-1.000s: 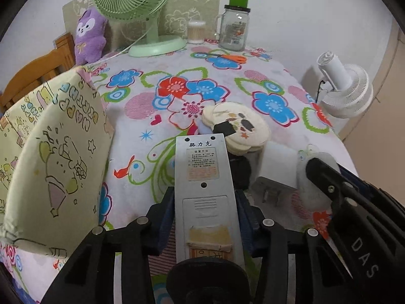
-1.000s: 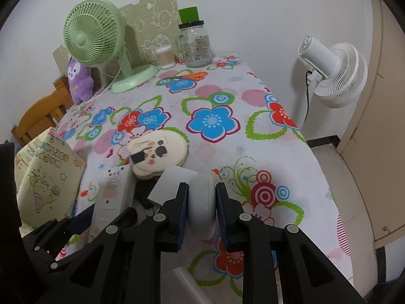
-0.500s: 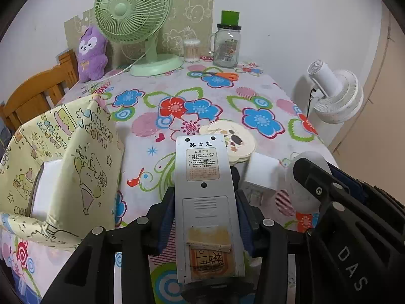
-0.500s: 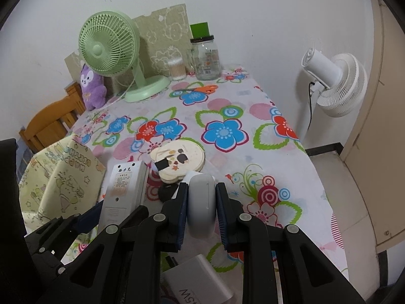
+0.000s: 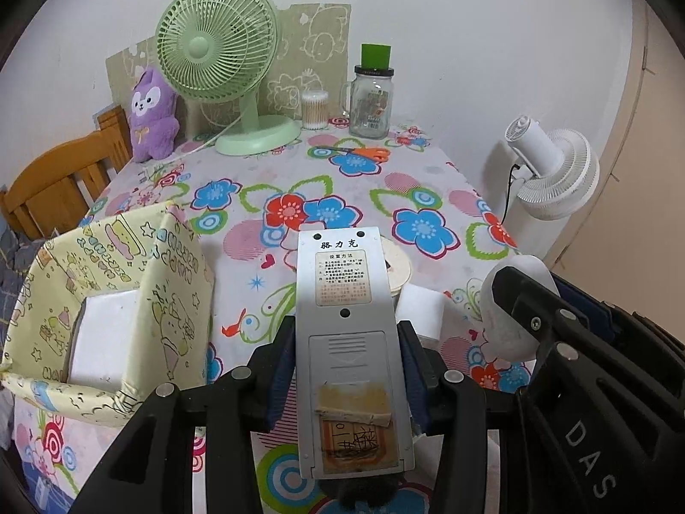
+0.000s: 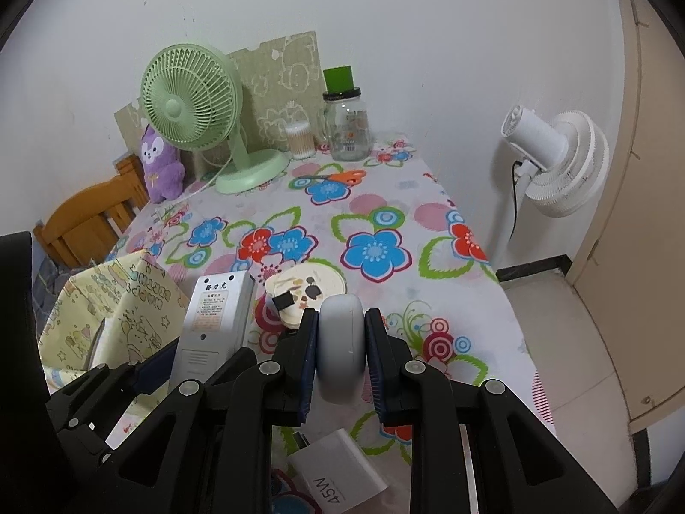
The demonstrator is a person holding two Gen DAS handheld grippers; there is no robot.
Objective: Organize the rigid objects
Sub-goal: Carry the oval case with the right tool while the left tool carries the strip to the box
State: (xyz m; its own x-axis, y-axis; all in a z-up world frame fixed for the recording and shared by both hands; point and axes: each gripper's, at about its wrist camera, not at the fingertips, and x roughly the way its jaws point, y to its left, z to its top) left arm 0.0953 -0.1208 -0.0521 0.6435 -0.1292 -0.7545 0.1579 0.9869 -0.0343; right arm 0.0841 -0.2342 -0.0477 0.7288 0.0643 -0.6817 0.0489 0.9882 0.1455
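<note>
Left wrist view: I count one remote point(image 5: 349, 342), clamped between both pads of my left claw point(image 5: 346, 368) and held above the worktop point(image 5: 385, 197). It shows its back face, battery cover toward the camera; its long axis runs straight away along the fingers, far end tilted down toward the worktop. One fabric bin point(image 5: 107, 312) stands at left with one white box point(image 5: 100, 342) inside. One white charger point(image 5: 421, 310) and one round disc point(image 5: 396, 267) lie beyond the remote. Two fans: one green point(image 5: 218, 43), one white point(image 5: 552, 171).

Right wrist view: my right claw point(image 6: 341, 360) is clenched on one pale oval case point(image 6: 341, 353), edge-on, long axis along the fingers. The charger point(image 6: 342, 467) lies below it. The remote point(image 6: 214, 321) sits left, beside the bin point(image 6: 124, 312).
</note>
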